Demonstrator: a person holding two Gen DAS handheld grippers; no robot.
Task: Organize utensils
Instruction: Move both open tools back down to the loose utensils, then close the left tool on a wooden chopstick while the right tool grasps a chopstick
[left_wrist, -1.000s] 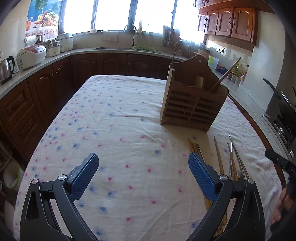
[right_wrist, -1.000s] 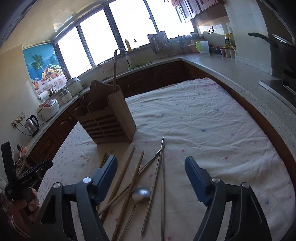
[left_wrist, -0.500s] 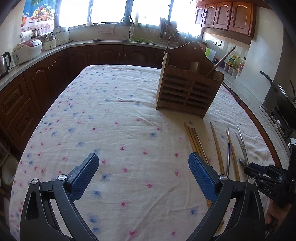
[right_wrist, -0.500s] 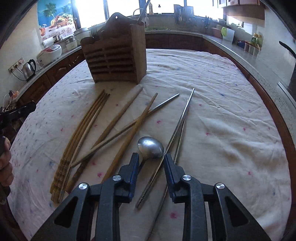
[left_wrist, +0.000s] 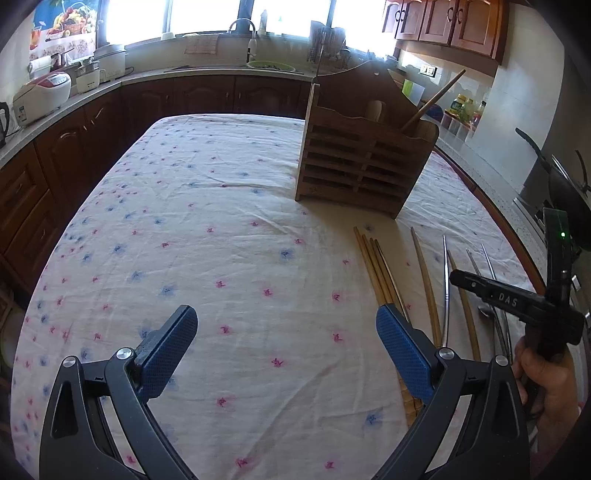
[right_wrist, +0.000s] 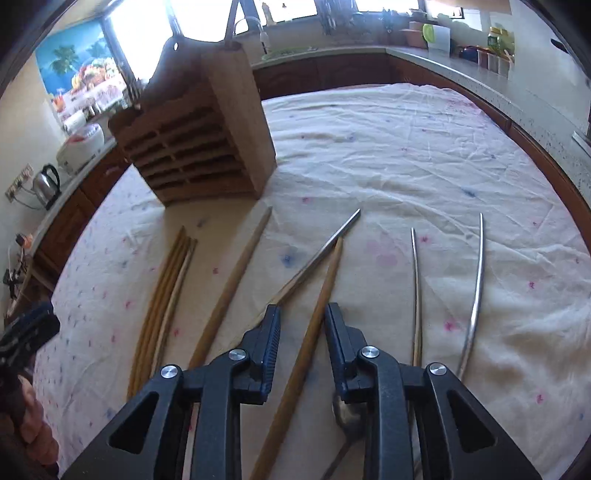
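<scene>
Tabletop (left_wrist: 221, 206): floral cloth, kitchen counters around. Wooden holder (left_wrist: 364, 162) at 1 o'clock. Left claw (left_wrist: 284, 345) released wide, empty. Right claw (right_wrist: 302, 345) narrowed, straddling wooden chopstick (right_wrist: 317, 314); grip contact cannot tell. Spoon (right_wrist: 347, 415) beneath right claw.

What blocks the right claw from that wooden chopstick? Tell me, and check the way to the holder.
Nothing visible blocks it. The right claw already straddles the wooden chopstick, its pads not yet touching it. A metal chopstick lies close alongside on the left. Between there and the wooden holder is only tablecloth.
</scene>
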